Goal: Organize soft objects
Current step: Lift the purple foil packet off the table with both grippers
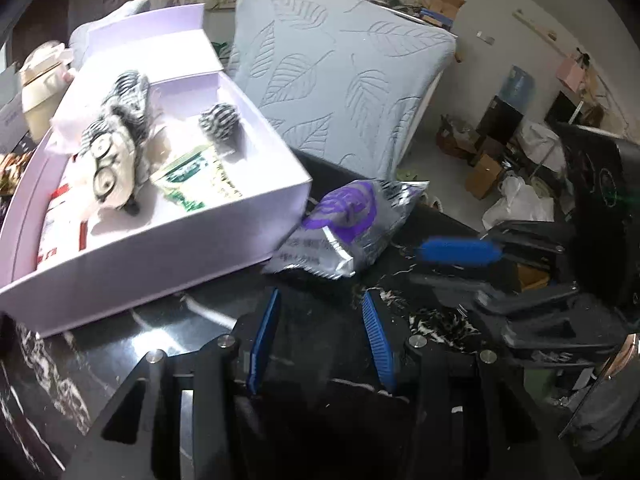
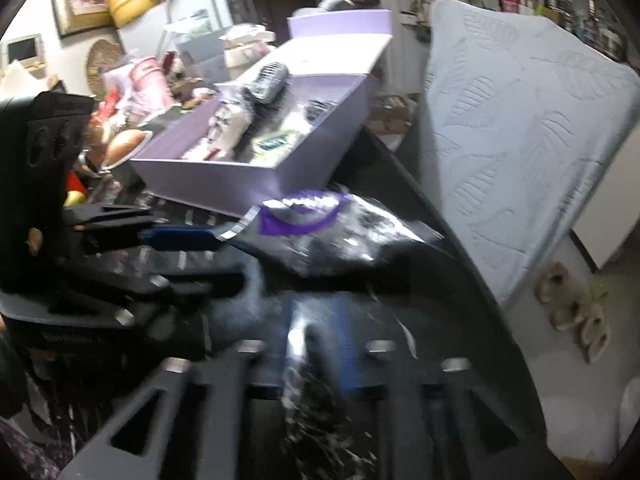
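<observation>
A silver and purple snack bag [image 1: 344, 228] lies on the dark table beside the lilac box [image 1: 168, 248]; it also shows in the right wrist view [image 2: 320, 232]. The box holds a striped plush with glasses [image 1: 116, 148], a small striped plush [image 1: 220, 120] and a green packet [image 1: 196, 184]. My left gripper [image 1: 320, 304] is open and empty just short of the bag. My right gripper [image 1: 452, 264] comes in from the right, jaws apart, near the bag's edge; in its own view [image 2: 316, 320] it is blurred and close behind the bag.
A pale blue leaf-patterned cushion [image 1: 344, 80] stands behind the box and bag. Small crumbs [image 1: 444, 320] litter the table. A cream plush [image 1: 40, 92] sits left of the box. Boxes and bags clutter the floor [image 1: 500, 176] at right.
</observation>
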A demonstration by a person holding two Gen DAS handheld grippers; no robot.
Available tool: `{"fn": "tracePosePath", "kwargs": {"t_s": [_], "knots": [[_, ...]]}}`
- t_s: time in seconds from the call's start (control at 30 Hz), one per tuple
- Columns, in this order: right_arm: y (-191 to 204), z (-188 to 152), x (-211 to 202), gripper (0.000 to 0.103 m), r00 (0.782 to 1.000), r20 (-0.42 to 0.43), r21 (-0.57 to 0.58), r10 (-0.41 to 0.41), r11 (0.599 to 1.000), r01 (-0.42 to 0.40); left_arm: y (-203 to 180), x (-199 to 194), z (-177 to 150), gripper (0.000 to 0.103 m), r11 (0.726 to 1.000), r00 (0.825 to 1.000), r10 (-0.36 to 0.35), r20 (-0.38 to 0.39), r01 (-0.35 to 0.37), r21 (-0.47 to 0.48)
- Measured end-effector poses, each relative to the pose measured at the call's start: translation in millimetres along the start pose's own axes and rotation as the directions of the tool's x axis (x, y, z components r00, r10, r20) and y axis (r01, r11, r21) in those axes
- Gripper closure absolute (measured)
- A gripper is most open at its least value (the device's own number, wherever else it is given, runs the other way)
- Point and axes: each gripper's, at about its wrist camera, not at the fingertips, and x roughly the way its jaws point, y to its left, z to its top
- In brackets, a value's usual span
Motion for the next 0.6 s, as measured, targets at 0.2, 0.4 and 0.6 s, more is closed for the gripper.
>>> {"fn": "tracePosePath", "kwargs": {"t_s": [0.2,0.4,0.6], "knots": [[-18.6,-3.4,-10.1,0.033,0.998,0.031,0.054,-0.057,0.997,0.055,0.9,-2.0,-1.4,0.061,0.997,0.999,0.046,-0.027,-0.047,-0.063],[-29.4,10.2,-13.3,0.033,0.998,0.061,0.035,-0.032,0.999,0.03,-6.8,-5.6,8.4,0.061,0.991,0.999,0.045,0.004,-0.044,-0.123],[-33.7,27.2,-7.8,0.033,0.997,0.071,-0.017,0.033,0.999,-0.032,-1.1,5.4,26.6,0.061,0.978,1.0,0.027,-0.014,-0.03,-0.206]]}}
